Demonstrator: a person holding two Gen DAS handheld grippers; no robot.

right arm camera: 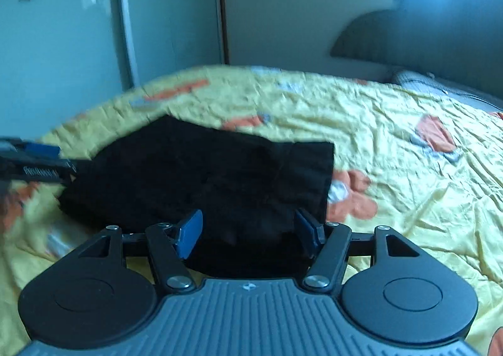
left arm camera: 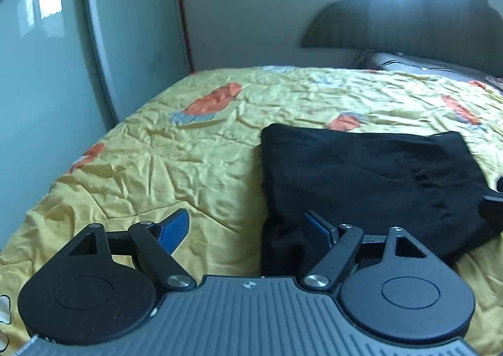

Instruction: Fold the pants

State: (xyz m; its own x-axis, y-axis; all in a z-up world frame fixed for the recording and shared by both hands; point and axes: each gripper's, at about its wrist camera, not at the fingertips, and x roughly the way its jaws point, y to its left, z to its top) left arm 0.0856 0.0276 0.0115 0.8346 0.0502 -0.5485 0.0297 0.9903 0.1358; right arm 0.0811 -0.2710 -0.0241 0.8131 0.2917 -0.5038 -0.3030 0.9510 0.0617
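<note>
Black pants (left arm camera: 371, 180) lie folded into a rough rectangle on the yellow bedspread (left arm camera: 188, 154). My left gripper (left arm camera: 246, 225) is open, its blue pads (left arm camera: 176, 228) wide apart at the pants' near left edge, holding nothing. In the right wrist view the pants (right arm camera: 204, 180) lie just ahead. My right gripper (right arm camera: 248, 230) is open over their near edge, nothing between the pads. The left gripper's tip (right arm camera: 37, 161) shows at the far left by the pants' left corner. The right gripper's tip (left arm camera: 493, 202) shows at the right edge of the left wrist view.
The yellow bedspread (right arm camera: 393, 142) with orange patches covers the bed. A dark headboard (left arm camera: 424, 19) and pillow (left arm camera: 408, 63) stand at the back right. A glossy wardrobe (left arm camera: 47, 41) stands along the bed's left side.
</note>
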